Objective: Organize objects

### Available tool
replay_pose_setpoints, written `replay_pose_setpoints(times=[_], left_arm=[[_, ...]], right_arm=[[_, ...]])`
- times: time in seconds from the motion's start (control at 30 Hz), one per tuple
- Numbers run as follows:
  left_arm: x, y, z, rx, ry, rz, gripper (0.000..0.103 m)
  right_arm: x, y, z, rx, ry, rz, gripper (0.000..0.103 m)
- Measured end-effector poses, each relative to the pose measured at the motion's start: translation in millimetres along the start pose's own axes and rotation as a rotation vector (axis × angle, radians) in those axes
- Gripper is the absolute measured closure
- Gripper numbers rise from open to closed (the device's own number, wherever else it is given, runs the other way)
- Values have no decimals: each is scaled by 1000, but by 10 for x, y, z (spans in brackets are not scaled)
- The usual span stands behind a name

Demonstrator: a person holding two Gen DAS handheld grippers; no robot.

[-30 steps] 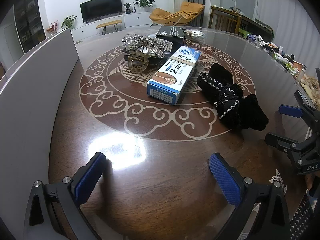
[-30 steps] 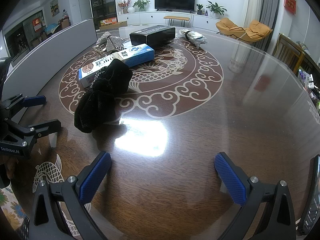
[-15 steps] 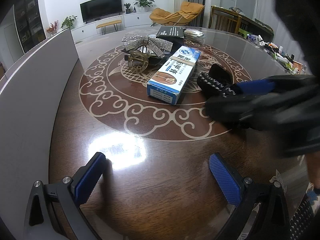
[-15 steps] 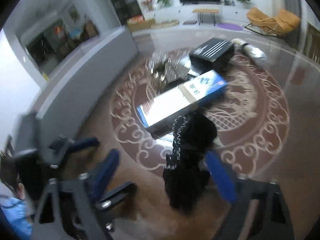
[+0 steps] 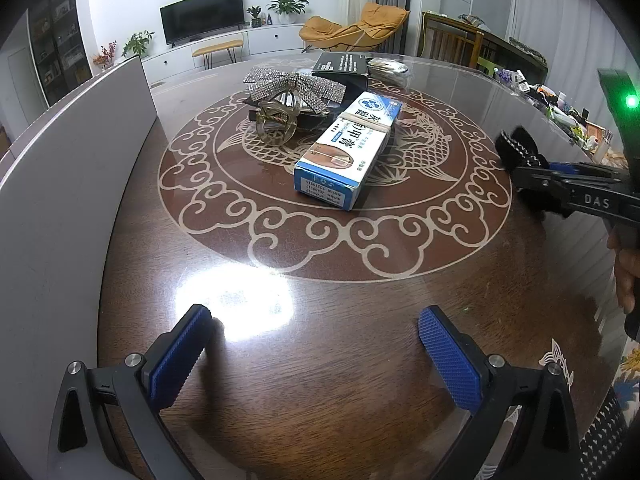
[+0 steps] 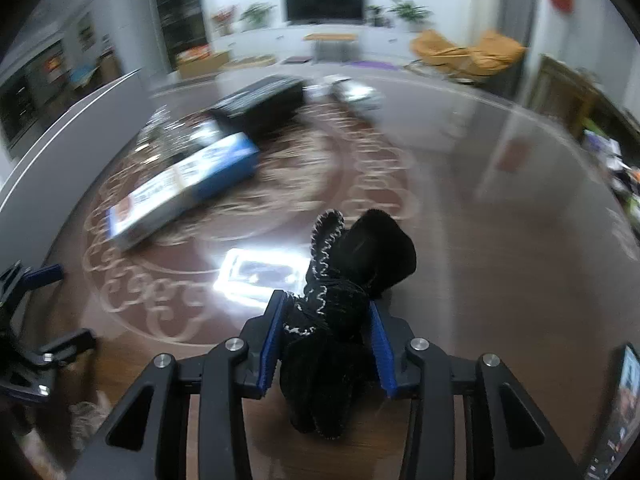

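Observation:
My right gripper [image 6: 326,338] is shut on a black knitted item with white stitching [image 6: 352,272] and holds it above the table; it also shows at the right edge of the left wrist view [image 5: 520,148]. My left gripper [image 5: 316,356] is open and empty, low over the near part of the round wooden table [image 5: 320,380]. A blue and white box [image 5: 348,152] lies at the table's centre, with a glittery bow [image 5: 296,86], a round clear hair clip [image 5: 276,122] and a black box [image 5: 342,66] behind it.
A grey panel [image 5: 60,184] stands along the table's left side. A wrapped silvery packet [image 5: 388,66] lies beside the black box. Clutter lines the far right edge [image 5: 560,108]. A phone [image 6: 624,392] shows at the right of the right wrist view.
My right gripper swung over to the black knitted item, shut on it and lifted it to the right. My left gripper has stayed still.

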State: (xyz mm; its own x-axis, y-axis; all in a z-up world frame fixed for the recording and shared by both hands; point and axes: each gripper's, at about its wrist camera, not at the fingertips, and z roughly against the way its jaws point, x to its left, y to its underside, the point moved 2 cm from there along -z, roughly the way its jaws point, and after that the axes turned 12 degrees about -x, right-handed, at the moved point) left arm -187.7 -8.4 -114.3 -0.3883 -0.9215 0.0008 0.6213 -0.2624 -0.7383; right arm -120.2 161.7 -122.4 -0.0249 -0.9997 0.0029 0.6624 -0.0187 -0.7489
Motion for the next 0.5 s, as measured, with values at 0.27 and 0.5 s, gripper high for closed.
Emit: replay_pose_setpoints(times=[0.27, 0.5], left_arm=[[0, 1, 0, 0, 0, 0, 0], [-1, -1, 0, 0, 0, 0, 0]], right_arm=[[-102, 182, -33, 17, 7, 3, 15], [-100, 221, -99, 17, 30, -7, 0]])
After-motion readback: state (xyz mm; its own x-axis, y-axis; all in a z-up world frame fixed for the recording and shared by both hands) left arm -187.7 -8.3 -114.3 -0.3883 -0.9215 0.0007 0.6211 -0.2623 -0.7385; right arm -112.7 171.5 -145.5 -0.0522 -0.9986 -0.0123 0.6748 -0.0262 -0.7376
